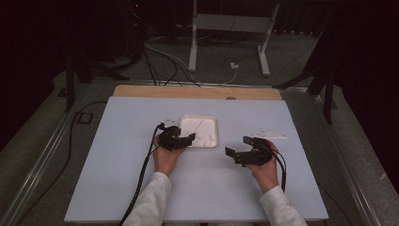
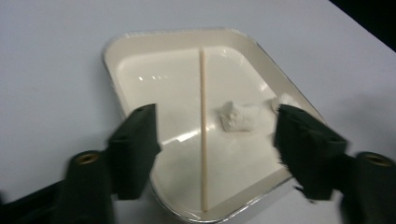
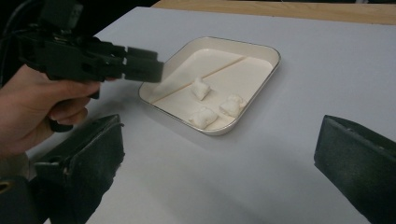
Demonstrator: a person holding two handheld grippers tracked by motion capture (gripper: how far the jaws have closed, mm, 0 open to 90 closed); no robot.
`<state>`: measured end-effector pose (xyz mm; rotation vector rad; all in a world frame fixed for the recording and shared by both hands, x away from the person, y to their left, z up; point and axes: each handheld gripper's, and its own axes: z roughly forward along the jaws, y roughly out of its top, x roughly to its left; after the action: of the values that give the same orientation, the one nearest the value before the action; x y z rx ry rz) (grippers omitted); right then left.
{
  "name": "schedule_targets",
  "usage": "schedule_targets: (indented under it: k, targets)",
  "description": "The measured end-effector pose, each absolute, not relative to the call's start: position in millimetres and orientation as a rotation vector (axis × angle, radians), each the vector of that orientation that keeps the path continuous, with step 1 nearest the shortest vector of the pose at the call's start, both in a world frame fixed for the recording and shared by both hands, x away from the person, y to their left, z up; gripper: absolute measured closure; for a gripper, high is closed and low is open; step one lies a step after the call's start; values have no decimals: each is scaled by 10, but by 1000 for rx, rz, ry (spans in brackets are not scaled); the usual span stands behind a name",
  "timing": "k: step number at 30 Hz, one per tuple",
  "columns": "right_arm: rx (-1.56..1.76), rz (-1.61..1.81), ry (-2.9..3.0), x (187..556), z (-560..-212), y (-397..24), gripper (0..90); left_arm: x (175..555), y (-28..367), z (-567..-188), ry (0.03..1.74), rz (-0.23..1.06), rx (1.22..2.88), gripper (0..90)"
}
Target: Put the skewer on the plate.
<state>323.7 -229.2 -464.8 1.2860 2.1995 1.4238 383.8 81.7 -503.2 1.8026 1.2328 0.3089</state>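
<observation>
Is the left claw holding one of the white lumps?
No: the left claw stands open over the tray, lumps lying loose.

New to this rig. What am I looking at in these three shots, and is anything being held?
No robot here: a person sits at a table with a hand-held two-jaw gripper in each hand. The high view looks down from above; the left gripper sits at the near edge of a white tray, the right gripper hovers farther right. The other two pictures come from cameras riding on the grippers, looking out between their own black fingers.

On the pale blue table cover the tray has a thin divider ridge and three small white lumps on one side of it. A white scrap lies beyond the right gripper.

Nothing is held: both grippers stand open with empty space between the fingers, the left one poised over the tray.
</observation>
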Motion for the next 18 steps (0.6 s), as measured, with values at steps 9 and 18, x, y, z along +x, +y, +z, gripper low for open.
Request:
schedule_targets:
  k: [9, 18]
  targets:
    - [1270, 1434, 2186, 3202, -4618, -2344, 15, 3587, 1094, -4706, 1087, 359, 1749, 22]
    - [1201, 1470, 2150, 3110, -4559, -2489, 0, 3205, 1535, -4495, 987, 442, 1687, 7]
